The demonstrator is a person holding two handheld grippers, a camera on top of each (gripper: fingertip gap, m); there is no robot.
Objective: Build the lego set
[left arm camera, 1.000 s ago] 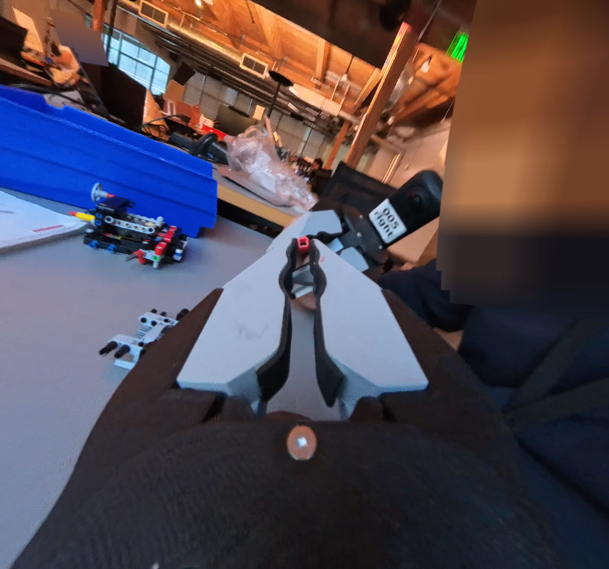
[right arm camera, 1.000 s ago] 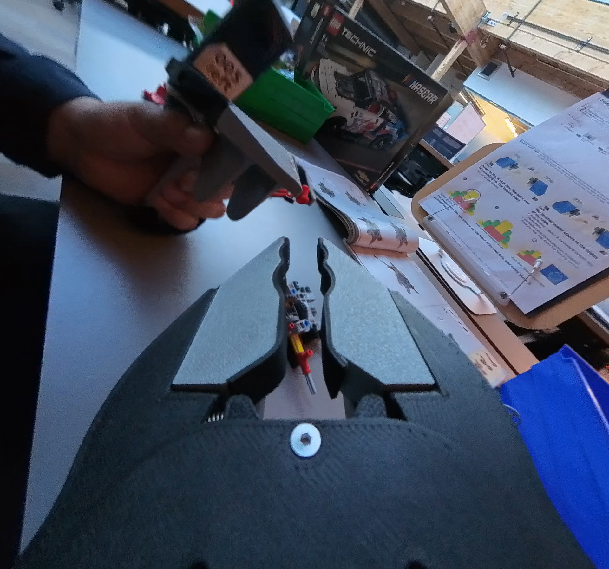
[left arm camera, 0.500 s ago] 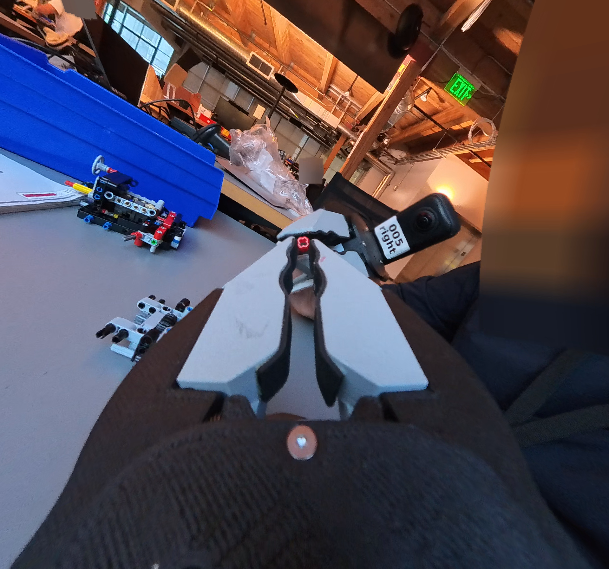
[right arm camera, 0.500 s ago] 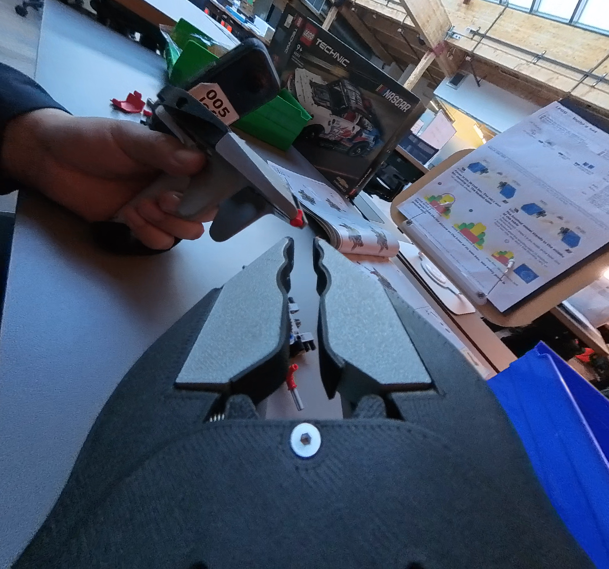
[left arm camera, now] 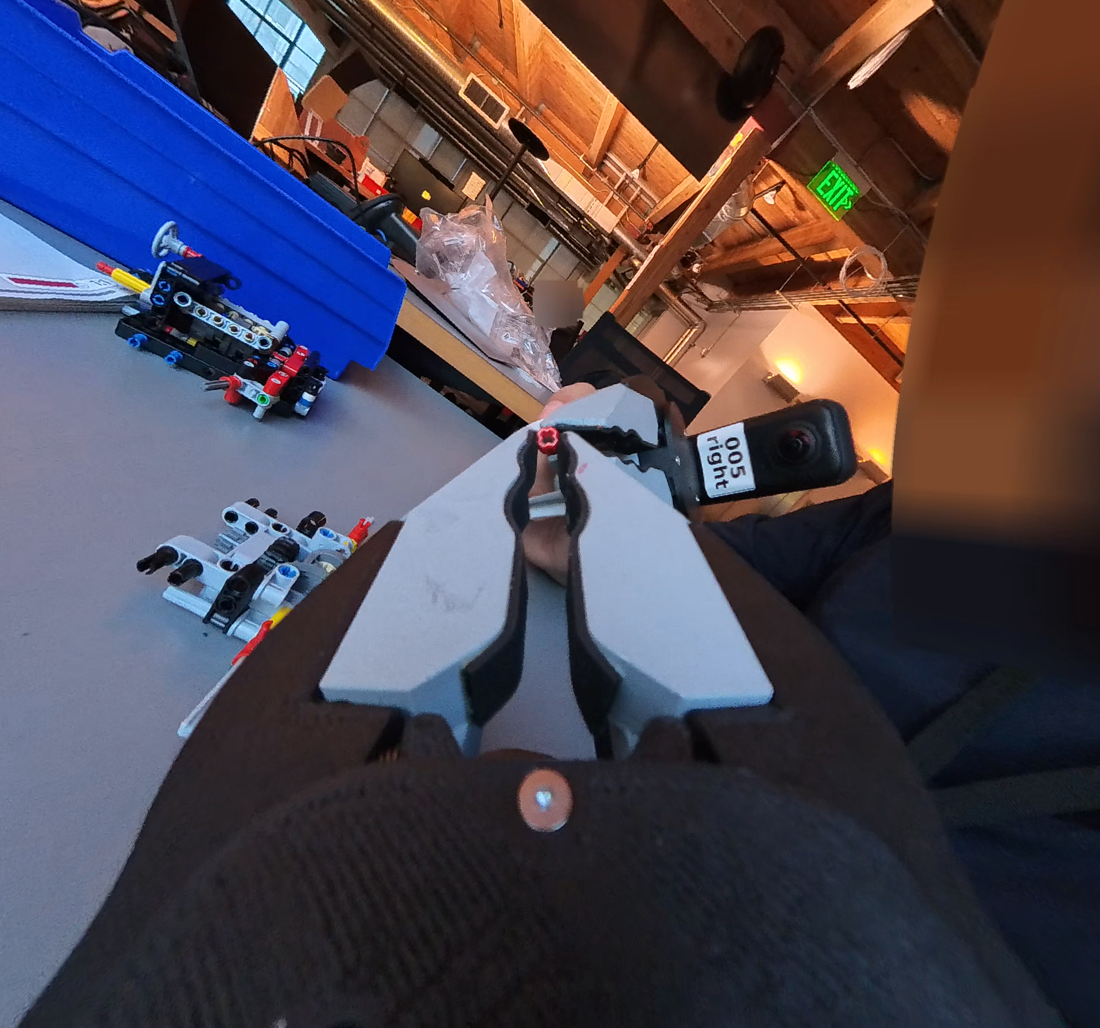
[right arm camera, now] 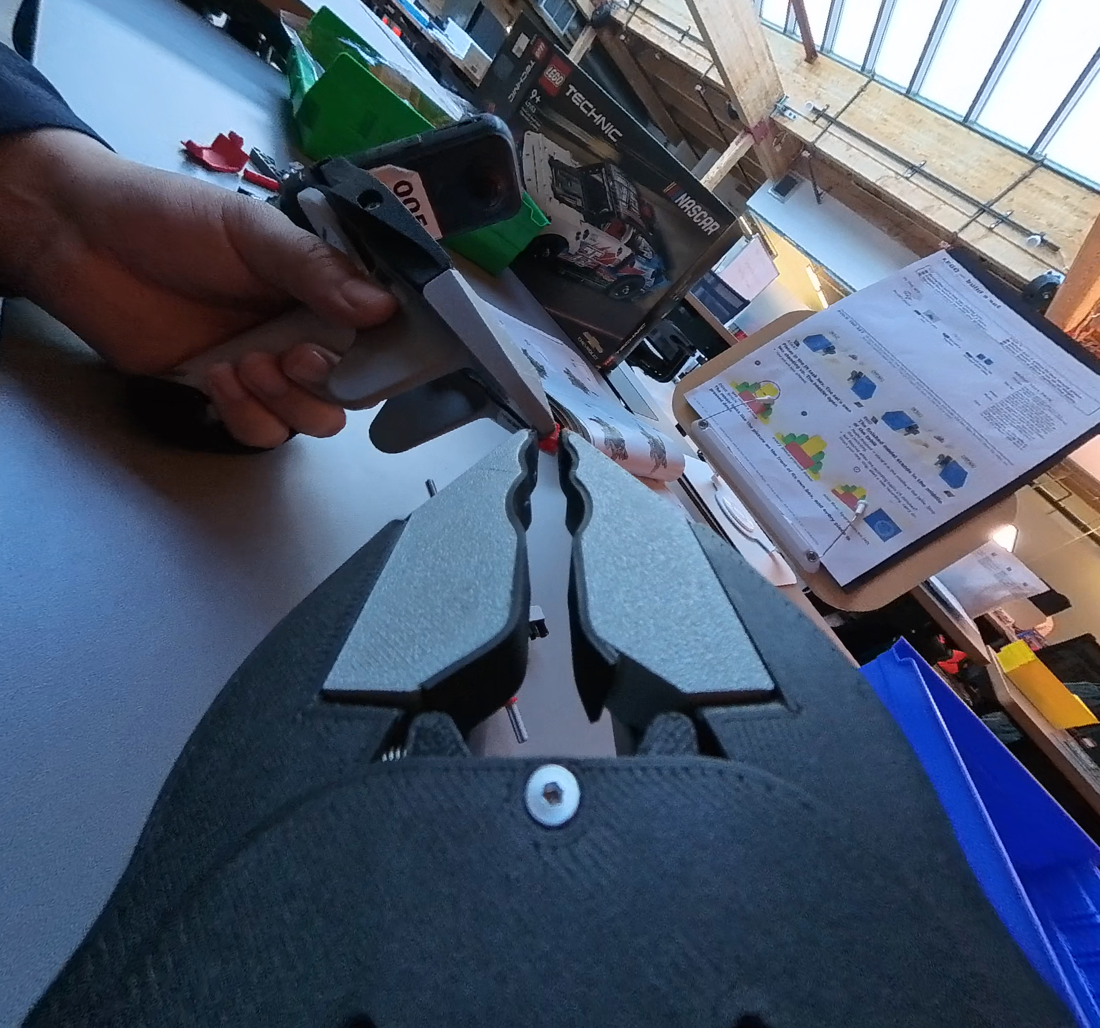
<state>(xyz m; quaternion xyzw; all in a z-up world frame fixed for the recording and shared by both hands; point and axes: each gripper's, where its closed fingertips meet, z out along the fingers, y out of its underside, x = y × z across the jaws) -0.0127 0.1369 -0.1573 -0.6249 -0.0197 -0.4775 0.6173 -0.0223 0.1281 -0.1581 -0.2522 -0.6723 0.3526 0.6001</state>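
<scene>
Red bush [left arm camera: 546,441]: held off the table [left arm camera: 89,493], clamped end-on at the very tips of the left gripper [left arm camera: 546,452], jaws narrow, both pads on it. Right gripper [right arm camera: 549,445] meets it tip to tip; jaws narrow, and its pads look pressed on the same bush. Beyond, on the table: grey sub-assembly [left arm camera: 250,565], then black assembly [left arm camera: 220,327] against the blue bin [left arm camera: 178,166]. Versus a second ago: right jaws were wider and short of the bush; left grip unchanged.
</scene>
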